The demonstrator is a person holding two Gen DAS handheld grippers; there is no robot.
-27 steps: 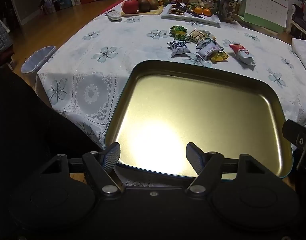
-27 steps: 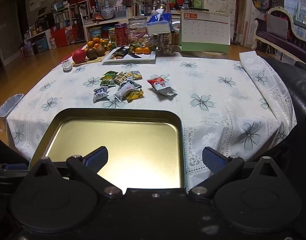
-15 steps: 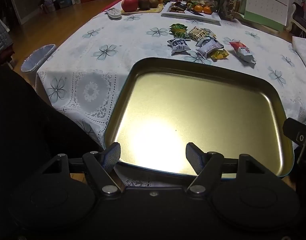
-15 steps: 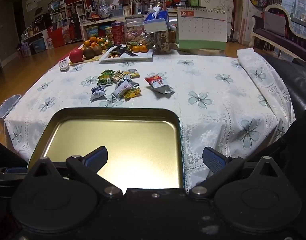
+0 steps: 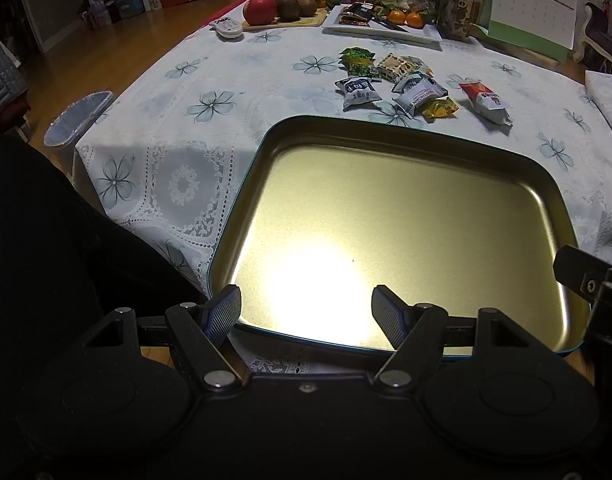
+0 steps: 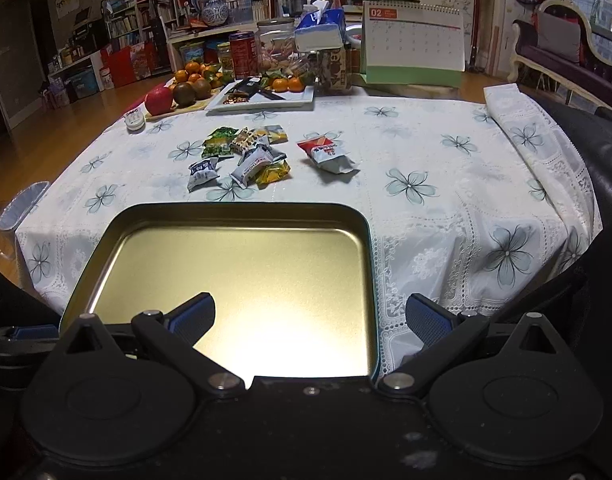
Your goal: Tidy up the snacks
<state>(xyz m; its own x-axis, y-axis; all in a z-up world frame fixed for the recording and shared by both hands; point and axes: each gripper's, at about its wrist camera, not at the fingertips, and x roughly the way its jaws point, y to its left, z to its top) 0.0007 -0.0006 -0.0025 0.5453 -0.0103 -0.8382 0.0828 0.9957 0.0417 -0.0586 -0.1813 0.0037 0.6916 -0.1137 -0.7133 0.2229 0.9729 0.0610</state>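
snacks (image 6: pixel 246 156): beyond the tin's (image 6: pixel 369 240) far rim, ahead of both grippers
right gripper (image 6: pixel 309 316): nearer; wide open, empty
left gripper (image 5: pixel 306 312): wide open, empty

Tin tray (image 6: pixel 369 280) near edge hidden behind tongs, wrapper print (image 5: pixel 415 98) unreadable

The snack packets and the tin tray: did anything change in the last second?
Nothing was gripped or released. The snack packets lie loose on the tablecloth beyond the tin tray, which holds nothing. Both cameras' framing shifted slightly. The left hand-held gripper and right hand-held gripper stay open, holding nothing.
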